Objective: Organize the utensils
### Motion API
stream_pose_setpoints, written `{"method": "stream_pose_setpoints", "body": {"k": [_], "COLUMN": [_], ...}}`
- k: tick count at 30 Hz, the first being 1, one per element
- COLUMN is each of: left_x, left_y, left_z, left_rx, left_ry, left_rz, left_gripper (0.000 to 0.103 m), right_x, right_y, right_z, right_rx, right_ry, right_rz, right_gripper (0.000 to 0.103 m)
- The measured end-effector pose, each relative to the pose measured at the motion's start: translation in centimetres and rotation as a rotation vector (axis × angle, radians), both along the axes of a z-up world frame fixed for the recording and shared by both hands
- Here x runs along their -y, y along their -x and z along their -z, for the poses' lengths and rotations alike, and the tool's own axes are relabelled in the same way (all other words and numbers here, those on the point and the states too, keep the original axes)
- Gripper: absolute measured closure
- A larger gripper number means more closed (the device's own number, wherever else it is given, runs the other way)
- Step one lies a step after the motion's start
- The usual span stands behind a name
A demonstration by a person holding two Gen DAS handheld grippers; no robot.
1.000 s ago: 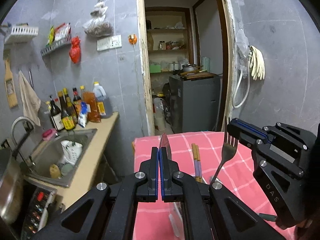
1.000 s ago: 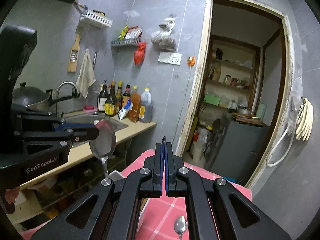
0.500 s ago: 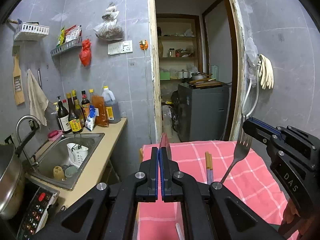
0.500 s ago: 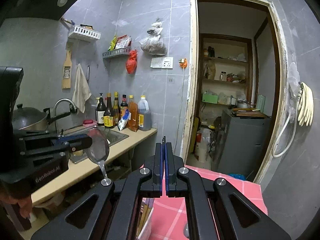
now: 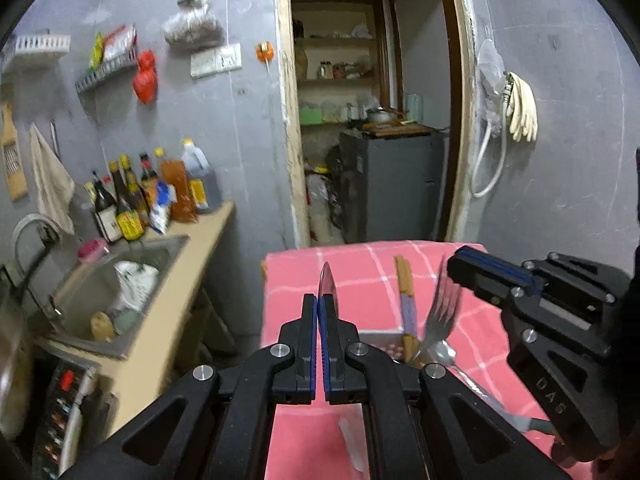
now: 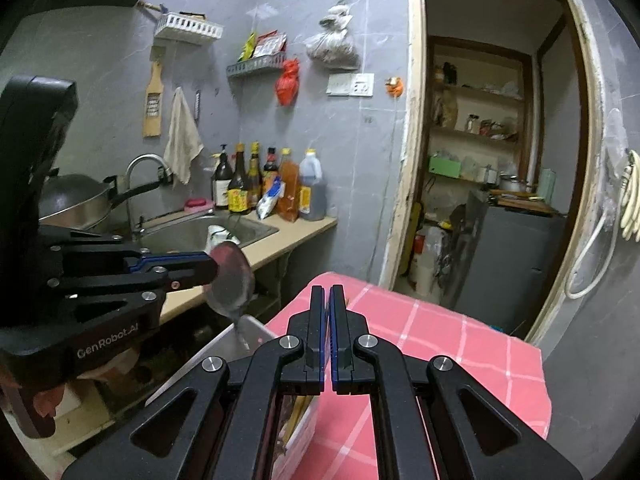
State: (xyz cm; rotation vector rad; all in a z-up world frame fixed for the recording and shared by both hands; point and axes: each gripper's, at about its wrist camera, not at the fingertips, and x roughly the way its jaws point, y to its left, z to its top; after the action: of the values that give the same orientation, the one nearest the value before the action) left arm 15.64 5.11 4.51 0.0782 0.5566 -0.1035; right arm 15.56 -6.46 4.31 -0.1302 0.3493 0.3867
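Note:
My left gripper (image 5: 320,312) is shut on a metal spoon (image 5: 328,284), held bowl-up; the right wrist view shows the spoon's bowl (image 6: 232,280) sticking out past that gripper (image 6: 200,270), its handle reaching down to a white utensil tray (image 6: 240,340). My right gripper (image 6: 329,308) is shut on a fork; the left wrist view shows the fork (image 5: 442,312) upright, tines up, in that gripper (image 5: 470,270). The fork's lower end is down in the tray (image 5: 380,338), beside chopsticks (image 5: 406,300) and another spoon (image 5: 444,354).
The tray sits on a table with a pink checked cloth (image 5: 360,264). A knife (image 5: 524,424) lies on the cloth at the right. To the left are a counter with a sink (image 5: 116,280) and sauce bottles (image 5: 132,200). A doorway (image 5: 372,140) is behind the table.
Both grippers have come down and in toward the tray. The fork has dropped from above the table into the tray, and the spoon has lowered with it.

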Motion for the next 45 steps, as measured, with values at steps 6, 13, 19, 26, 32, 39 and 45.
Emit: {"method": "stream_pose_setpoints", "body": {"k": [6, 13, 19, 26, 32, 39, 45], "left_x": [-1.2, -1.5, 0.2, 4.4, 9.1, 13.2, 15.9], "left_y": [0.2, 1.8, 3.8, 5.1, 5.5, 4.0, 2.2], "left_z": [0.3, -0.3, -1.1, -1.1, -0.7, 0.5, 2.3], "left_rx": [-0.045, -0.021, 0.053, 0.069, 0.046, -0.019, -0.084], "left_ry": [0.115, 0.213, 0.261, 0.222, 0.187, 0.154, 0.142], "left_rz": [0.008, 0.015, 0.029, 0.096, 0.185, 0.236, 0.224], "left_gripper": [0.099, 0.056, 0.029, 0.011, 0.008, 0.008, 0.008], "right_x": [1.2, 5.0, 10.2, 16.0, 19.8, 22.7, 24.5], "right_y": [0.2, 2.0, 4.3, 7.0, 8.9, 9.8, 9.8], "right_z": [-0.1, -0.8, -0.4, 1.8, 4.5, 8.1, 10.4], "right_rx": [-0.036, -0.027, -0.044, -0.125, -0.222, -0.344, -0.402], "right_ry": [-0.047, -0.125, -0.158, -0.133, -0.116, -0.109, -0.129], "right_rz": [-0.014, 0.055, 0.174, 0.293, 0.363, 0.394, 0.423], "right_gripper": [0.073, 0.046, 0.021, 0.01, 0.009, 0.009, 0.009]}}
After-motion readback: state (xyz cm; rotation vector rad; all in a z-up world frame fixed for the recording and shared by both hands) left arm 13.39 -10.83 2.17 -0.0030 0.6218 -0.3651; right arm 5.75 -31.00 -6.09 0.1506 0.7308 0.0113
